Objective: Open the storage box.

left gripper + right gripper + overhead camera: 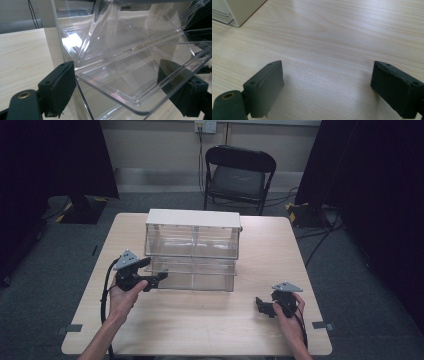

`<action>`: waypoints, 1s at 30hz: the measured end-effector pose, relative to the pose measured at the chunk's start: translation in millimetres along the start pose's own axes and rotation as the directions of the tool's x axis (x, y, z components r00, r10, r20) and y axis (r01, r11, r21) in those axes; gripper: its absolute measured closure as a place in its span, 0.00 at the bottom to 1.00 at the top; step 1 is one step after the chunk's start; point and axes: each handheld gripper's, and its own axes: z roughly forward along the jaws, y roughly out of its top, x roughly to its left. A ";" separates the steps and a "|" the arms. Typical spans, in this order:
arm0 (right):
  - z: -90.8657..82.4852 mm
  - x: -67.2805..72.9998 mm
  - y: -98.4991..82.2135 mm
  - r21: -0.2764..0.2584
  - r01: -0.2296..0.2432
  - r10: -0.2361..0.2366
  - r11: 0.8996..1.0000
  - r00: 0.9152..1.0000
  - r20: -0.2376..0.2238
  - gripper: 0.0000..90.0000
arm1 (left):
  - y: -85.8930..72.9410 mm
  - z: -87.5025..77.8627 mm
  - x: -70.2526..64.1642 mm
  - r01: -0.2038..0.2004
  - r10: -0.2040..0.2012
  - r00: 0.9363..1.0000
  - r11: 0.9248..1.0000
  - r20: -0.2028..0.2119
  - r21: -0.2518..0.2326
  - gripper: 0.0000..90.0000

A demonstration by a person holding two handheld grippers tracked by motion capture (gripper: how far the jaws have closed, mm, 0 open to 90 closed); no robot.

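Clear plastic drawer unit [192, 240], two drawers, two black tongs [154, 281], one table [210, 320]

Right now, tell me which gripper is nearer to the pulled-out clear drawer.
Left. The left gripper is at the clear drawer, its jaws on either side of the drawer's left front corner. The right gripper rests on the table, off to the drawer's right, apart from it.

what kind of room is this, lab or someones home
Probably a lab or recording room, not a home: black curtains flank a bare wooden table, cables run over grey carpet, and a folding chair stands by the wall.
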 end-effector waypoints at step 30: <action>0.0 0.0 0.0 0.000 0.000 0.000 1.000 1.000 0.000 0.11 | 14.5 4.5 0.3 0.015 -0.015 1.000 1.000 -0.007 -0.028 0.13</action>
